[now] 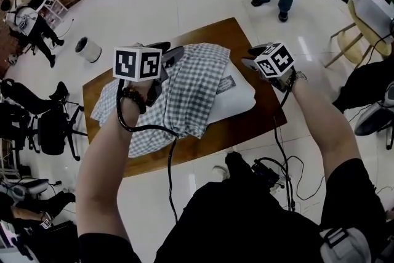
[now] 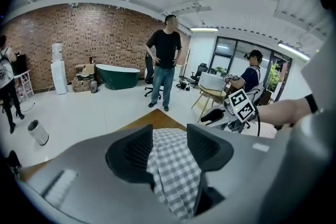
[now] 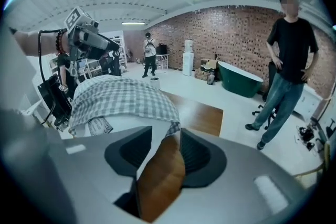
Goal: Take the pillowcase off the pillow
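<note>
Grey-and-white checked cloth, the loose pillowcase [image 1: 184,101], lies bunched over the left part of the plump white pillow [image 1: 237,101] on the brown wooden bench [image 1: 246,126]. The pillow's bare end sticks out on the right.

The left gripper [image 1: 172,58] is over the case's far upper edge. Its jaws stand about half apart, and a fold of the checked cloth fills the gap between them and touches both pads, so it appears to be gripped. The right gripper [image 1: 247,61] is at the far corner of the bare end. Its jaws are also about half apart. The white corner lies against one jaw and bare bench shows through the rest of the gap, so nothing is pinched there yet.

The pillow's long axis runs left to right across the bench, and the mouth of the case faces right. The cloth therefore has to come off leftward, along that axis and away from the right gripper. The right gripper is nearer the bare end and probably needs to close on it first, or the pillow may slide along with the case.
</note>
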The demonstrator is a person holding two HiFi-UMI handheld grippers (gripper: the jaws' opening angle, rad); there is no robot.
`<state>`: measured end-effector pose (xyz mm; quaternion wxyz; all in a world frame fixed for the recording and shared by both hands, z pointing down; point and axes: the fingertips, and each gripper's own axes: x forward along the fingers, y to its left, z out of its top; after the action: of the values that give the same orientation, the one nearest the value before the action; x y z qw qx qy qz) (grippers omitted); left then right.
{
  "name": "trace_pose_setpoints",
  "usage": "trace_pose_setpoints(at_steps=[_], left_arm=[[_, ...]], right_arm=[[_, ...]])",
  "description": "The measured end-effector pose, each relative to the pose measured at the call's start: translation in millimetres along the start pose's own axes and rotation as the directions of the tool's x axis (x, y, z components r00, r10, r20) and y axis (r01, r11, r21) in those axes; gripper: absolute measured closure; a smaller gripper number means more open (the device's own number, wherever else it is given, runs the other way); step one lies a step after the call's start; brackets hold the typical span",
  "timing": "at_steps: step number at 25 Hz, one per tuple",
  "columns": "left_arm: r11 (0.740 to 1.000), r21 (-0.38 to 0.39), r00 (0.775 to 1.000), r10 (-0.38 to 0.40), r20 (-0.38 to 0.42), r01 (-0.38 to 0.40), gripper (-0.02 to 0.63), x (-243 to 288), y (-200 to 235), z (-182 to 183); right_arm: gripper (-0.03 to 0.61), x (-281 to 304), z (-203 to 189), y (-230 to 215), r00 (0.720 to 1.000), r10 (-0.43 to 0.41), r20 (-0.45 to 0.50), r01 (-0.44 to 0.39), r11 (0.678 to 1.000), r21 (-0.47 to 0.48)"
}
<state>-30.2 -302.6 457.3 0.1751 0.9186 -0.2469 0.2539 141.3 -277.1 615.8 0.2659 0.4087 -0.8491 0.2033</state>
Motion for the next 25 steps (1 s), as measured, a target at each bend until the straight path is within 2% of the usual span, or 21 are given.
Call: trace_pose_setpoints(at_steps=[4, 7, 10, 13, 17, 21, 25], left_arm=[[0.998, 0.053, 0.997, -0.027, -0.075, 0.031, 0.399, 48.5, 26.2, -7.6], [0.995, 0.080, 0.988, -0.041, -0.147, 0.053, 0.394, 95.2, 48.7, 28.2], [0.992, 0.089, 0.969, -0.060, -0.238, 0.083, 0.390, 142.3, 75.2, 86.7], [0.989, 0.076, 0.944, -0.095, -0.315, 0.125, 0.388, 178.1, 99.2, 109.3], [0.981, 0.037, 0.898, -0.158, -0.411, 0.189, 0.388, 222.2, 115.1, 105.5], [0.967, -0.019, 0.835, -0.229, -0.500, 0.254, 0.387, 259.0, 127.8, 74.9], [0.954, -0.087, 0.770, -0.284, -0.572, 0.288, 0.390, 264.8, 143.7, 46.1]], right_arm=[[0.389, 39.8, -16.4, -13.5, 0.996, 0.091, -0.021, -0.090, 0.995, 0.037], [0.380, 51.8, 1.5, -46.2, 0.982, 0.182, -0.042, -0.178, 0.981, 0.080], [0.377, 51.9, 40.6, -86.9, 0.954, 0.295, -0.055, -0.284, 0.947, 0.153], [0.369, 60.7, 61.7, -103.4, 0.911, 0.410, -0.046, -0.387, 0.889, 0.244], [0.341, 73.9, 67.0, -114.1, 0.844, 0.536, -0.014, -0.499, 0.794, 0.348], [0.310, 98.3, 57.9, -123.1, 0.799, 0.602, 0.008, -0.553, 0.729, 0.404], [0.309, 116.0, 71.0, -107.1, 0.748, 0.661, 0.055, -0.613, 0.657, 0.439]])
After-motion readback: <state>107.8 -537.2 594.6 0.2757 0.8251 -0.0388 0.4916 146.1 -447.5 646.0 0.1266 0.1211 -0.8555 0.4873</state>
